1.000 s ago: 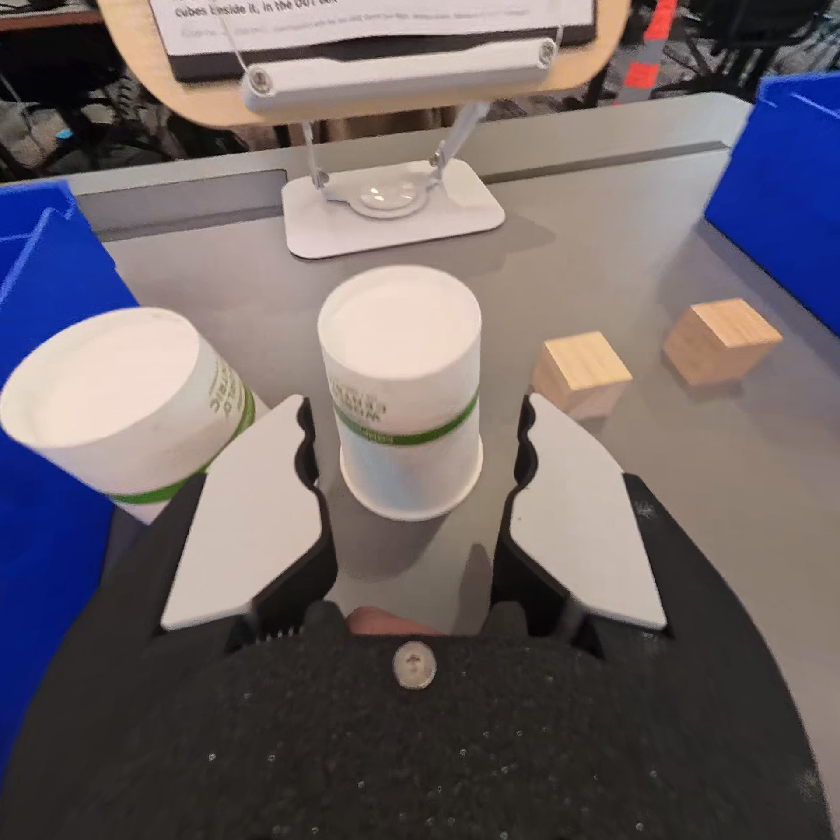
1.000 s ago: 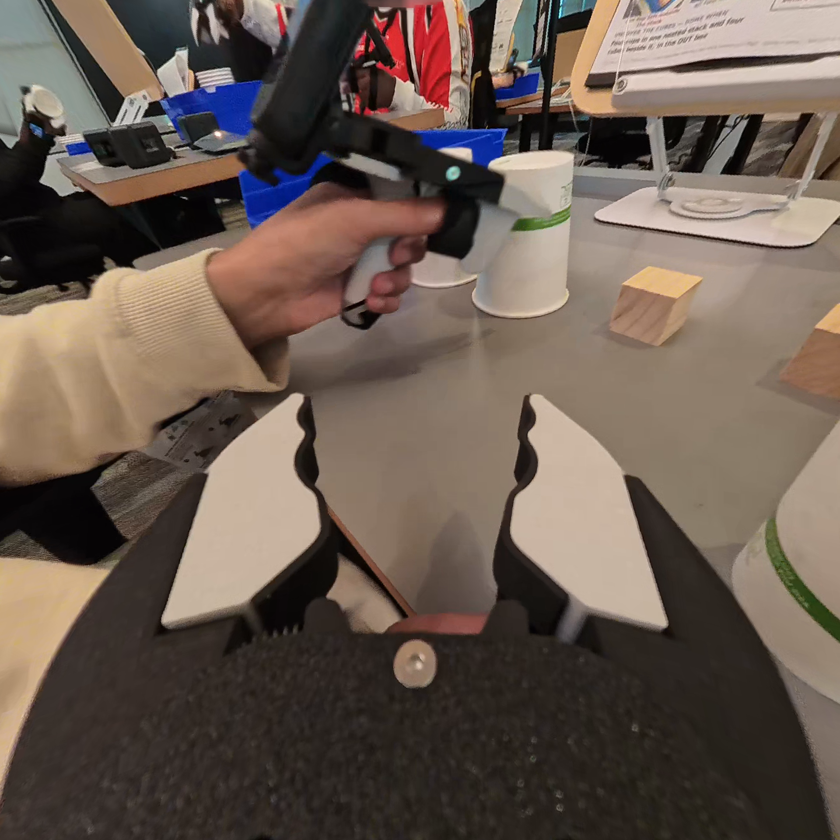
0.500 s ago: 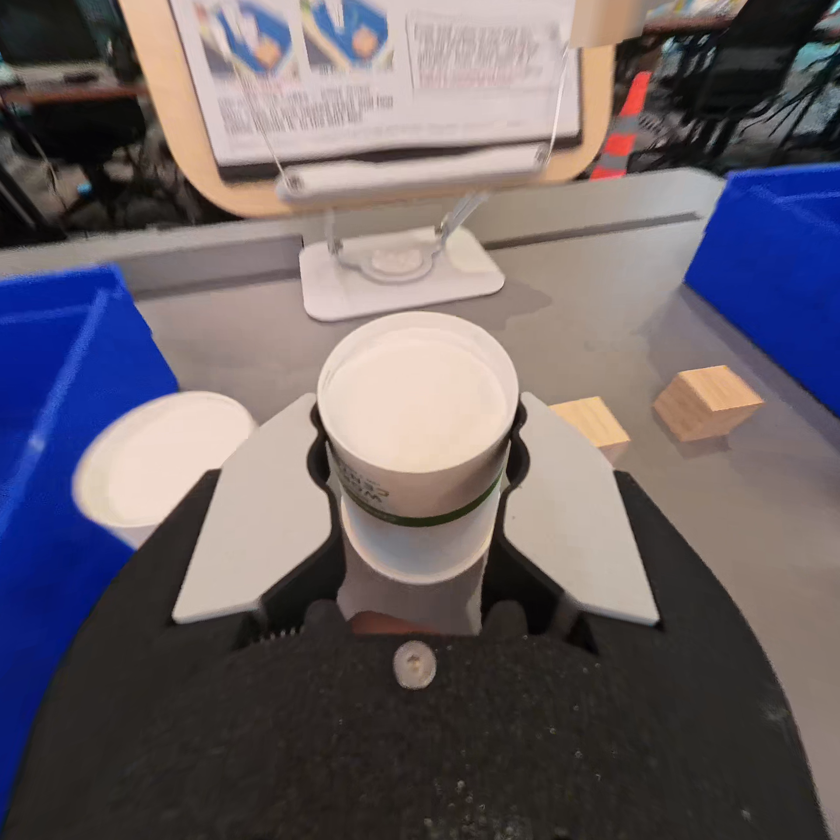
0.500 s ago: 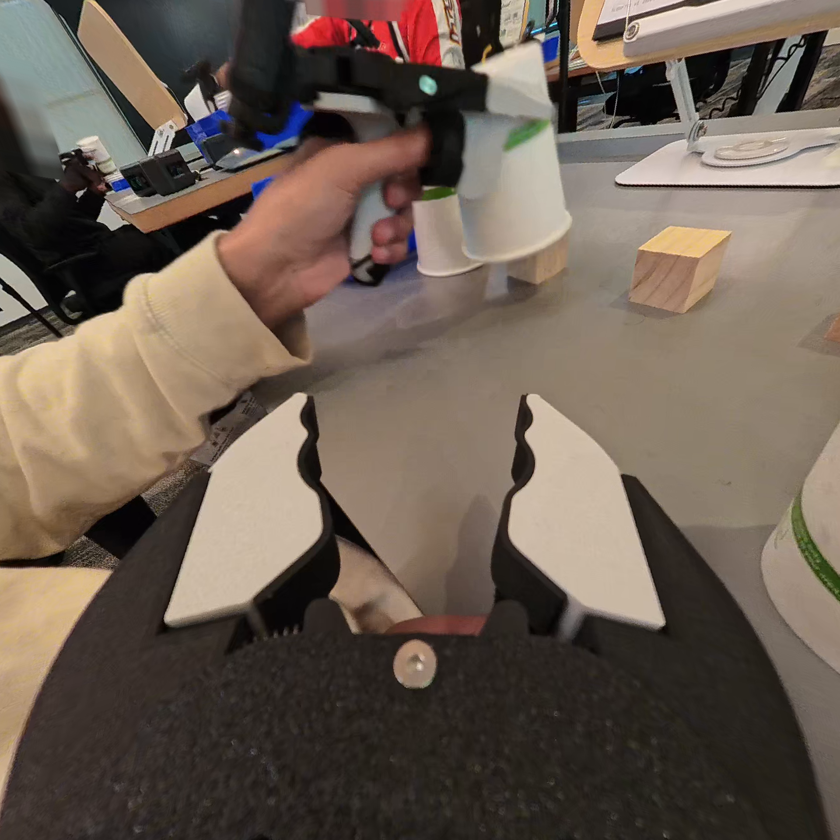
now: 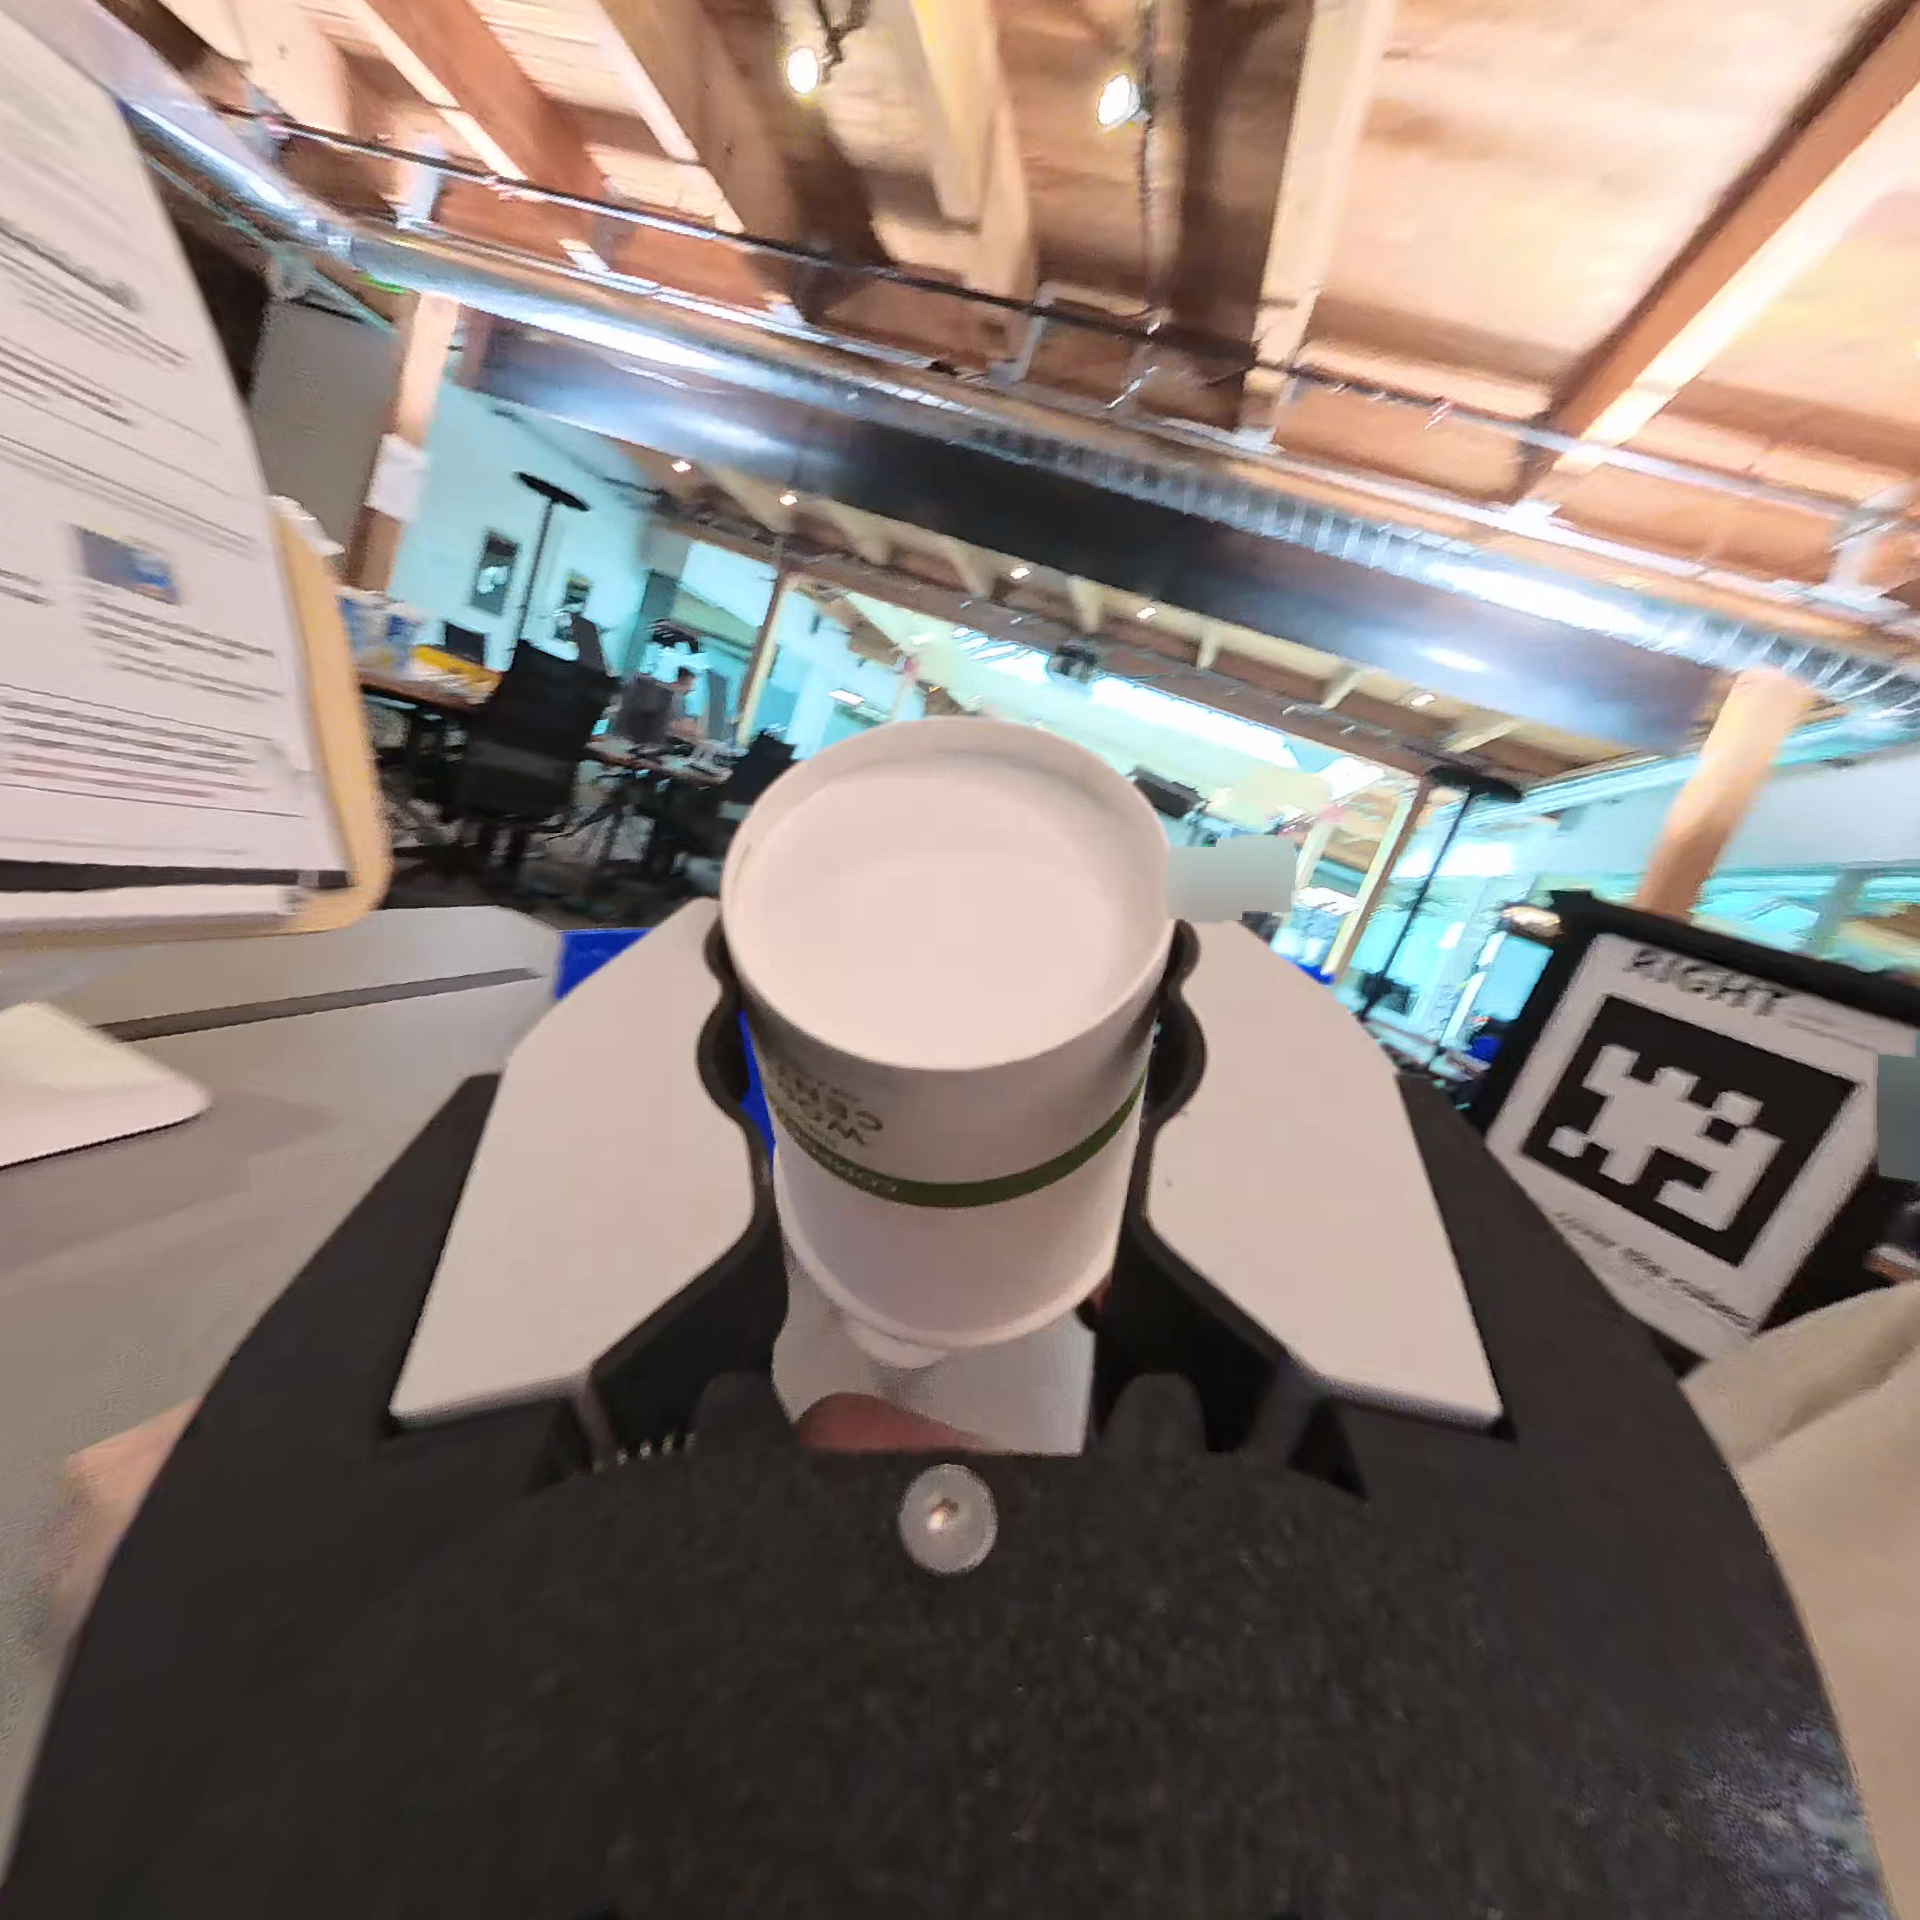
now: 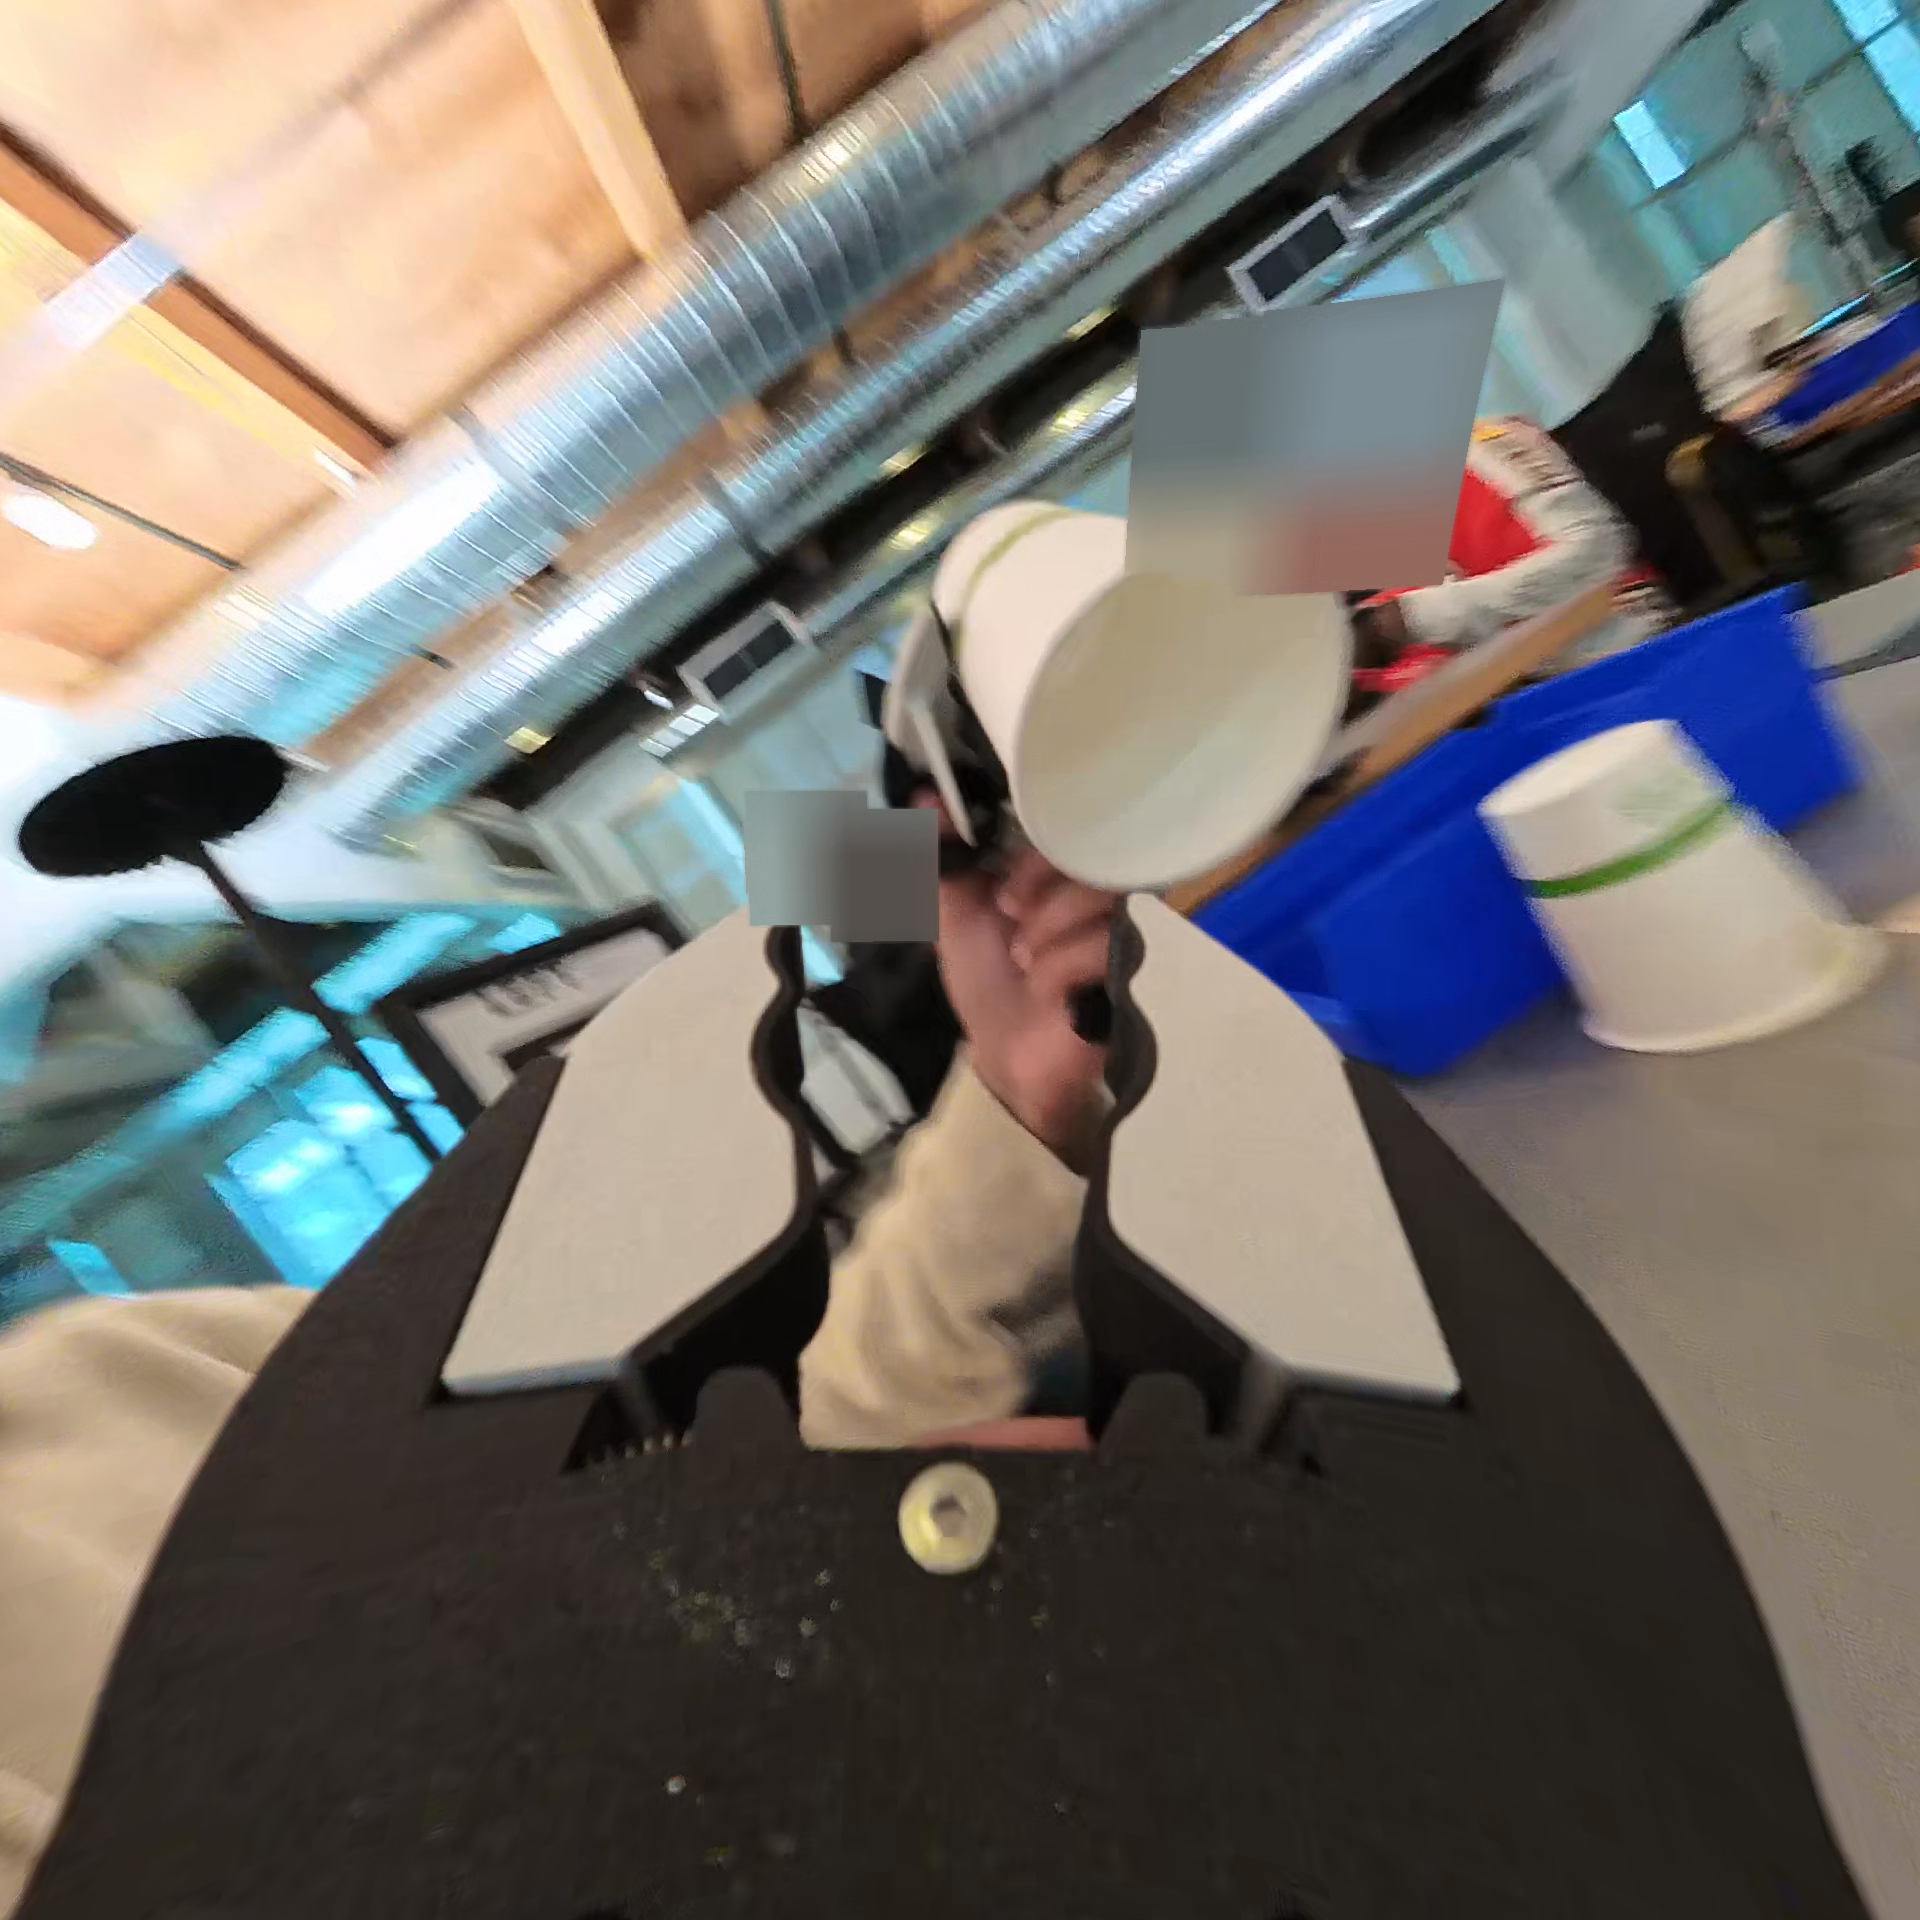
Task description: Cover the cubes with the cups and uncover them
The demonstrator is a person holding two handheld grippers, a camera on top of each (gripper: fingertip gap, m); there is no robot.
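Cup aloft in my left gripper [image 5: 951,1023], jaws pinching it.

I see the held white cup [image 5: 940,1081] raised clear of the grey table [image 6: 1662,1195]; my right gripper [image 6: 951,1023] gapes, holding nothing; a second cup [image 6: 1662,894] stands upside down by the blue bin [image 6: 1455,883].

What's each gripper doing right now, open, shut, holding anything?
Left gripper: shut on the paper cup, lifted off the table.
Right gripper: open, holding nothing.
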